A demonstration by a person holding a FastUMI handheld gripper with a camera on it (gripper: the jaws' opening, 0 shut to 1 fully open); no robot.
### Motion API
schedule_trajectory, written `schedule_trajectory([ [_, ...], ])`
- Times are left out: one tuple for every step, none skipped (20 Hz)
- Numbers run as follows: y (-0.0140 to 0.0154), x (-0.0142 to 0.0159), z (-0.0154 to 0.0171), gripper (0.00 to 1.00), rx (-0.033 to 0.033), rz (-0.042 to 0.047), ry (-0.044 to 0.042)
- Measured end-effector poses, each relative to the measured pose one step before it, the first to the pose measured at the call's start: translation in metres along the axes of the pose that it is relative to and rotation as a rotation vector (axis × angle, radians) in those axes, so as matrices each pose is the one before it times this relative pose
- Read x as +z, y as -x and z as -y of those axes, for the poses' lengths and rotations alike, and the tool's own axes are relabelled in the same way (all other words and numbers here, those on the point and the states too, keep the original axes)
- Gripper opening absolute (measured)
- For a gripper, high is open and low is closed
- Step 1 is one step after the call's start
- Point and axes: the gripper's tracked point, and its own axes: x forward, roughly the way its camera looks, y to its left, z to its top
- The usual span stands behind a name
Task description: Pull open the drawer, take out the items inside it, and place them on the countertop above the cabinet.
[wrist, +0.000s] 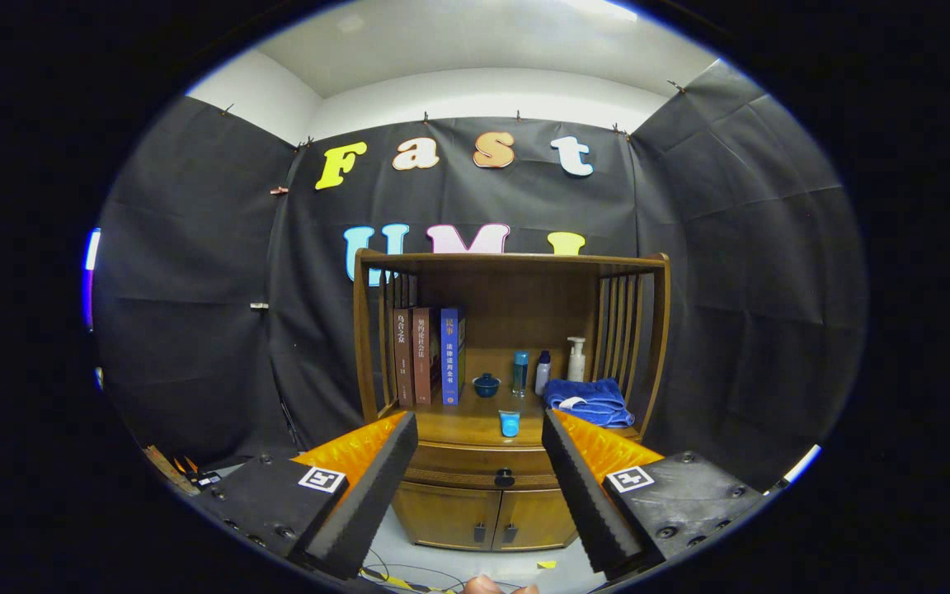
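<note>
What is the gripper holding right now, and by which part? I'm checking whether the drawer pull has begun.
Nothing is held. The gripper is open, its fingers apart, short of the closed drawer.

warm brown wood on cabinet (475,516), drawer (475,464) same tone w/ dark round knob (504,478). on countertop (458,425): light blue cup (510,423) at front edge; dark blue bowl (486,385) mid; teal bottle (519,372), white-ish bottle w/ dark cap (543,372), white pump bottle (576,360) toward back; royal blue towel (590,402) w/ white tag at right edge. two reddish-brown books (412,356) + blue book (449,356) along left edge. ribbed texture on gripper (479,495) pads, spread wide apart. pale grey floor (450,561).
</note>
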Motion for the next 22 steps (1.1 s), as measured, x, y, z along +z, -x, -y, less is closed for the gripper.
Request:
schedule_trajectory([
  [0.00037,-0.00069,0.00008,0.99,0.00136,-0.00212,-0.00024],
  [0.00015,-0.00098,0.00001,0.99,0.00071,-0.00218,-0.00006],
  [-0.00027,-0.00053,0.00047,0.99,0.00049,-0.00003,0.00069],
  [-0.00041,-0.00047,0.00026,0.99,-0.00146,-0.00122,0.00053],
  [0.00034,-0.0002,0.00045,0.99,-0.00112,-0.00049,0.00047],
  [-0.00031,-0.00056,-0.00014,0.99,0.00005,0.00014,-0.00056],
  [0.00171,0.00026,-0.00006,0.99,0.00071,-0.00032,-0.00094],
  [0.00116,0.00148,0.00012,0.99,-0.00104,0.00481,-0.00093],
  [0.00029,0.00209,0.00161,0.99,-0.00313,0.00527,-0.00021],
  [-0.0003,0.00099,0.0004,0.99,-0.00152,0.00505,-0.00034],
  [0.00037,0.00082,0.00056,0.99,-0.00165,0.00401,-0.00029],
  [0.00083,0.00045,0.0005,0.99,0.00014,0.00176,-0.00102],
  [0.00003,0.00031,0.00001,0.99,0.0008,0.00031,-0.00137],
  [-0.0001,-0.00011,-0.00011,0.99,0.00041,0.00042,-0.00084],
  [0.00044,-0.00045,0.00087,0.99,-0.00169,-0.00082,0.00019],
  [-0.00051,-0.00093,-0.00022,0.99,-0.00056,-0.00174,0.00059],
  [0.00074,-0.0011,0.00003,0.99,0.00116,-0.00116,-0.0005],
  [0.00004,-0.00005,0.0,0.99,0.0006,-0.00133,-0.00052],
  [0.00038,-0.00058,0.00038,0.99,0.00012,0.00103,0.00059],
  [-0.00065,-0.00018,-0.00069,0.99,0.00051,0.00051,0.00107],
  [0.00033,-0.00011,0.00027,0.99,-0.00091,0.00072,0.0006],
  [-0.00002,-0.00031,-0.00028,0.99,-0.0007,0.00112,-0.00017],
])
